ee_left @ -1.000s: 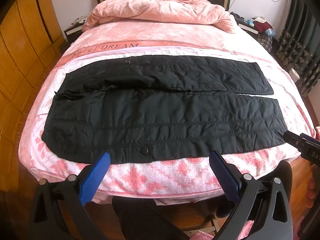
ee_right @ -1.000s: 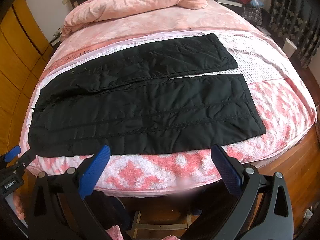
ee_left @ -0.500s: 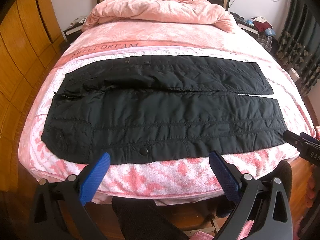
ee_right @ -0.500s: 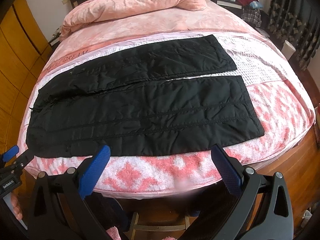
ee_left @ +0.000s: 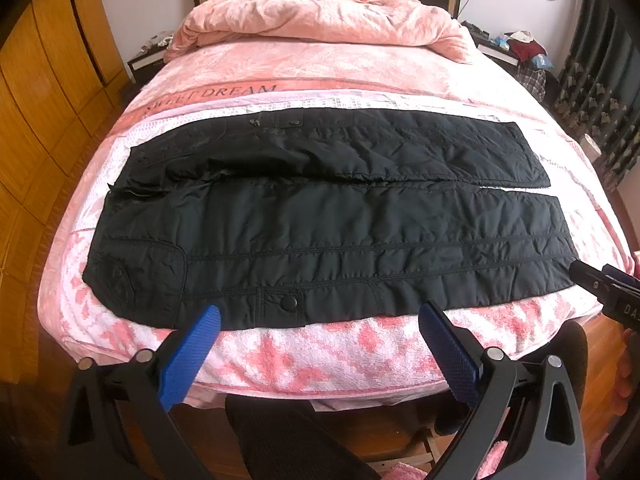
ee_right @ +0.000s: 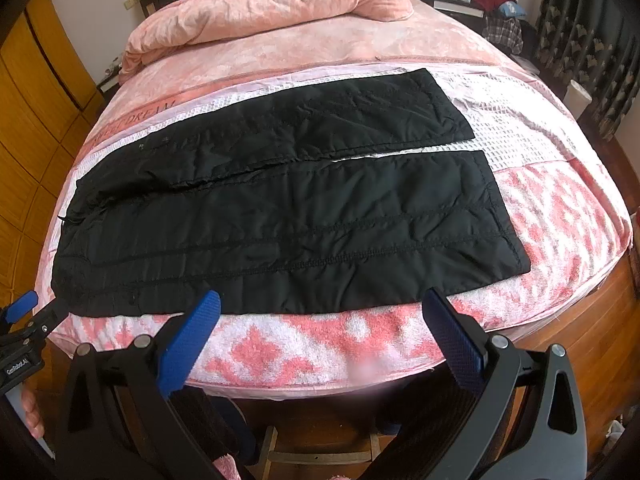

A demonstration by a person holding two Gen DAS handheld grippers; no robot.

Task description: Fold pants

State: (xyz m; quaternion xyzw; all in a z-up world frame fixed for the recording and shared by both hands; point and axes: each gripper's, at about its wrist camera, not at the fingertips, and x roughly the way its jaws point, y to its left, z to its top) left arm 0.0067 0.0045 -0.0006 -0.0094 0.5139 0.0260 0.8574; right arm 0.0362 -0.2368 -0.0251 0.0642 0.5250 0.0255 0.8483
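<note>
On bed [ee_left: 320, 344], pants [ee_left: 320, 232] flat, L view: snap [ee_left: 287, 303]

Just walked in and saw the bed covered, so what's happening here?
A person holds a claw in each hand at the foot of the bed to fold a pair of black quilted pants. The pants lie flat and unfolded across the pink cover, waist to the left, legs to the right. The left claw and right claw both hang open just short of the near edge, touching nothing. A pink duvet is heaped by the headboard.
</note>
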